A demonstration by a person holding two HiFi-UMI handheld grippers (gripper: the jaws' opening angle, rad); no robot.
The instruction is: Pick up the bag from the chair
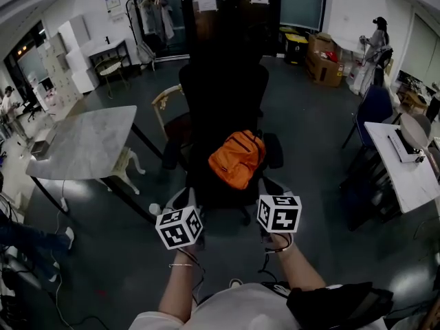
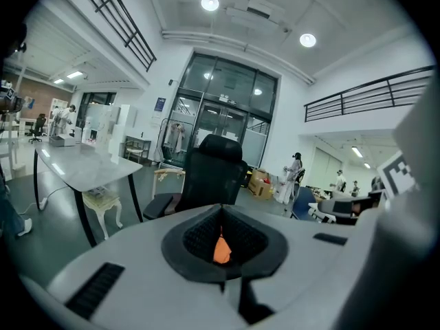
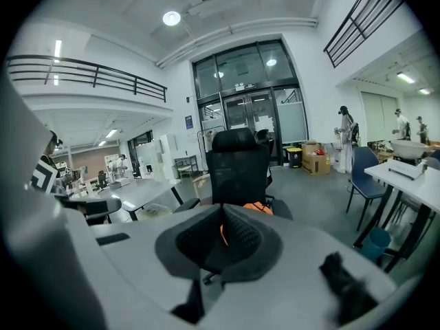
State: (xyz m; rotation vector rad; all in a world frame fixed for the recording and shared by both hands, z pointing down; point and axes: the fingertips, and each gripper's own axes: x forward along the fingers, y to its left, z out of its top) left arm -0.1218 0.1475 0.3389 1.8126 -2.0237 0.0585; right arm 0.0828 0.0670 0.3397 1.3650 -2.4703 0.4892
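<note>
Nearest me, both tools hang side by side over the floor. The left gripper (image 1: 184, 201) has its pads closed together with nothing between them, and the right gripper (image 1: 267, 192) is the same: closed and empty. Neither touches anything.

Just past their tips stands the black office chair (image 1: 223, 88), seat front toward me, and the orange bag (image 1: 237, 158) lies on that seat, leaning toward the backrest. Nothing stands between the tools and the bag. Only the armrests flank it.

Left of the chair is a marble-top table (image 1: 89, 143) on dark legs. A light wooden chair (image 1: 165, 102) stands between it and the office chair, close beside the office chair's left arm. To the right, well apart, are a blue chair (image 1: 375, 108) and a white table (image 1: 405, 177) carrying some equipment.

The floor (image 1: 309, 136) is dark grey and glossy. Farther back are cardboard boxes (image 1: 323, 60), a person (image 1: 377, 43) standing near them, a clothes rack (image 1: 155, 19) and tall glass doors (image 1: 206, 12) – a high, white-walled hall with a railed balcony.
</note>
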